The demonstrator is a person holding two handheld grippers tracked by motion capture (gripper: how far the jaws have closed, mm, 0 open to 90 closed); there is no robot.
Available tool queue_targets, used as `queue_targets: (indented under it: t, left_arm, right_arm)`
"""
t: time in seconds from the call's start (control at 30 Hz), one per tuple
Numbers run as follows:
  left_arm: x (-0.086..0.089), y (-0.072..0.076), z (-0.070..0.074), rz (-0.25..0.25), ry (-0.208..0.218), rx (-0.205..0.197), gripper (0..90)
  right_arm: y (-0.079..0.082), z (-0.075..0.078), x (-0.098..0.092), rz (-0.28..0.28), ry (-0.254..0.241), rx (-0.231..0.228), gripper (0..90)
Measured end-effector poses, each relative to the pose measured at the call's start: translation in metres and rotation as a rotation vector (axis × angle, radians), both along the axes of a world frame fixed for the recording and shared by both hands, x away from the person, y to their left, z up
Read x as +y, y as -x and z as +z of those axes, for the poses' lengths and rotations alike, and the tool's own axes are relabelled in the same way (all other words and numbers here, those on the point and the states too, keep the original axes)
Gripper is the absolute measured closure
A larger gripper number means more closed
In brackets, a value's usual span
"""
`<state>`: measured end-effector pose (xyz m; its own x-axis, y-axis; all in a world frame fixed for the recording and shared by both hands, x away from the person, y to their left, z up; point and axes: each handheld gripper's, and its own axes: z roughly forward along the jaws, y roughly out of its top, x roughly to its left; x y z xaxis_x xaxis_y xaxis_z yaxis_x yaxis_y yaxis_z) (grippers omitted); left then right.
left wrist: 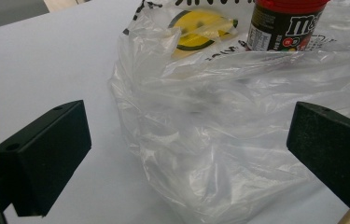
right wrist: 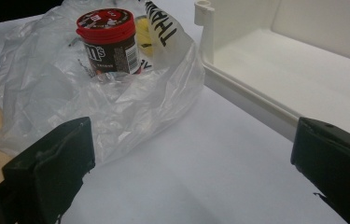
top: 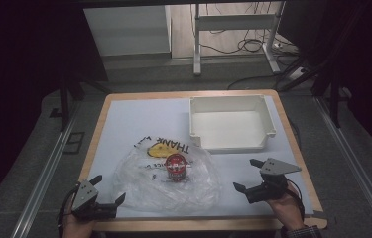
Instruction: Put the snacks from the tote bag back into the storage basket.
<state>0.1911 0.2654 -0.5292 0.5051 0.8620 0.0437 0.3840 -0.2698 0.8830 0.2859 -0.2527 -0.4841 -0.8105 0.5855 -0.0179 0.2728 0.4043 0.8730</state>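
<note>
A clear plastic bag (top: 166, 179) with black lettering and a yellow smiley print lies crumpled on the white sheet. A dark candy jar with a red lid (top: 176, 167) stands upright on the bag. The jar (left wrist: 284, 25) shows at the top of the left gripper view, behind bag folds (left wrist: 219, 126). In the right gripper view the jar (right wrist: 109, 42) stands at upper left amid the bag (right wrist: 116, 100). My left gripper (top: 108, 188) is open at the bag's near left edge, holding nothing. My right gripper (top: 247, 174) is open to the bag's right, apart from it.
An empty white tray (top: 232, 124) sits at the back right of the sheet; its corner post and wall (right wrist: 207, 37) show in the right gripper view. The wooden table edge (top: 94, 144) frames the sheet. Beyond the table are a floor, desk legs and cables.
</note>
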Motion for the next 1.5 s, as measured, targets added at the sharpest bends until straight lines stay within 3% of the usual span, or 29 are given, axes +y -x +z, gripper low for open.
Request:
queue_targets:
  t: [0.5, 0.8, 1.2, 1.5]
  left_arm:
    - [0.000, 0.000, 0.000, 0.003, -0.004, 0.002, 0.0]
    - [0.000, 0.000, 0.000, 0.002, -0.008, 0.002, 0.0]
    - [-0.001, 0.000, 0.000, 0.005, -0.011, 0.004, 0.0]
    - [-0.001, 0.000, 0.000, 0.007, -0.015, 0.004, 0.0]
  right_arm:
    - [-0.004, 0.001, 0.012, 0.015, 0.000, 0.025, 0.0]
    - [-0.006, 0.000, 0.019, 0.025, 0.018, 0.004, 0.0]
    - [-0.008, 0.004, 0.033, 0.104, 0.039, 0.008, 0.0]
    - [-0.011, 0.003, 0.042, 0.128, 0.045, 0.038, 0.0]
